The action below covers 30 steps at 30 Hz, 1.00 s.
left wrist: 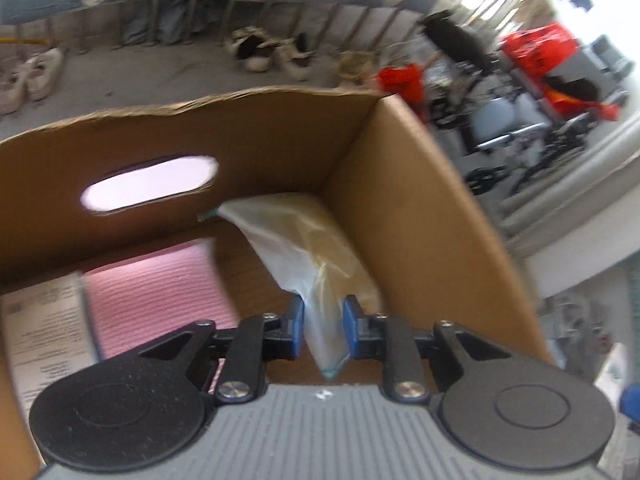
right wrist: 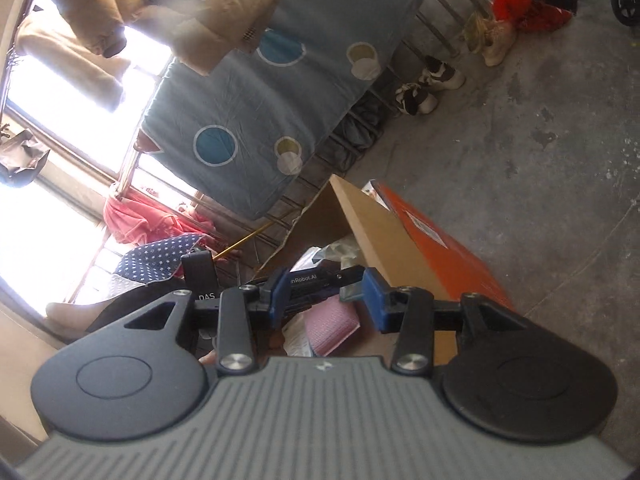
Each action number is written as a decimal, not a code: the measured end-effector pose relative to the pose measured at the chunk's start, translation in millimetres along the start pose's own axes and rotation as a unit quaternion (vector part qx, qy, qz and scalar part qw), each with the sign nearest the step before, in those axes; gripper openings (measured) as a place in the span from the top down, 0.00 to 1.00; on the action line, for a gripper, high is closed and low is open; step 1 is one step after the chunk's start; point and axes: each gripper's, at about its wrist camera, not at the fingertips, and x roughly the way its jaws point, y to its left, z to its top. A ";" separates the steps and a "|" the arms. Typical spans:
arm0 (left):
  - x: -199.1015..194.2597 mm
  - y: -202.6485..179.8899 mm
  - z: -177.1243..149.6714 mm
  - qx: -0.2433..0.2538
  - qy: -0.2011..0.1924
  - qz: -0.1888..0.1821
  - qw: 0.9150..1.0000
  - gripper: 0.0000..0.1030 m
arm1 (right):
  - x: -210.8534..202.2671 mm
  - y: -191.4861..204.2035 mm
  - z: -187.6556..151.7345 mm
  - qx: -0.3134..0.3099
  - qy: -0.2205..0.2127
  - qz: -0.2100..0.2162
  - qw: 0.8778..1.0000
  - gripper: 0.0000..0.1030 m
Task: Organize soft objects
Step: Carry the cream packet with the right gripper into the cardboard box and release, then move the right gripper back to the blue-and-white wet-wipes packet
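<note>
An open cardboard box (left wrist: 280, 132) with an oval handle hole stands on the floor. In its right corner lies a clear plastic bag (left wrist: 304, 240) with something beige and soft inside. Beside it lies a pink ribbed cloth (left wrist: 160, 288) with a printed paper sheet (left wrist: 44, 328). My left gripper (left wrist: 322, 328) points down into the box, its blue pads slightly apart, the bag's tail loose between them. My right gripper (right wrist: 328, 300) hovers open above the box (right wrist: 384, 232) with nothing held. Beyond it show the other gripper's black body (right wrist: 316, 278) and the pink cloth (right wrist: 332, 324).
A bed with a blue dotted sheet (right wrist: 248, 92) stands behind the box, with several shoes (left wrist: 260, 50) along its foot. A wheelchair (left wrist: 500, 120) and orange bags (left wrist: 540, 44) crowd the right. Bare concrete floor (right wrist: 540, 160) spreads to the right of the box.
</note>
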 end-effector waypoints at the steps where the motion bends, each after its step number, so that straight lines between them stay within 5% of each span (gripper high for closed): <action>1: 0.6 2.8 -0.2 -0.002 0.014 0.015 1.000 0.74 | 0.5 -4.1 -0.4 0.000 0.001 0.002 1.000 0.61; 4: -3.5 7.0 1.6 -0.008 0.021 0.039 0.999 0.74 | 1.7 -5.3 -3.9 -0.005 0.003 0.002 1.000 0.61; 6: -12.6 8.6 0.8 -0.014 0.018 0.025 0.999 0.62 | 0.8 -1.8 -5.6 -0.011 0.004 0.004 1.000 0.60; 8: -26.6 9.4 -2.5 -0.016 0.007 0.026 0.999 0.39 | -4.2 5.2 -8.9 -0.015 0.005 0.006 1.000 0.59; 11: -55.2 1.8 -10.2 0.009 -0.015 0.036 0.999 0.34 | -16.5 15.9 -13.5 -0.024 0.001 0.003 1.000 0.59; 21: -246.2 21.6 -61.1 0.043 -0.122 0.040 0.991 0.19 | -60.9 73.0 -50.4 -0.064 -0.014 0.019 0.998 0.49; 26: -359.3 71.9 -116.7 0.006 -0.193 0.086 0.977 0.11 | -62.7 119.3 -84.6 -0.097 0.005 0.042 0.994 0.42; 30: -422.7 117.9 -177.1 -0.035 -0.243 0.151 0.958 0.09 | -53.6 156.6 -116.1 -0.127 0.027 0.069 0.989 0.39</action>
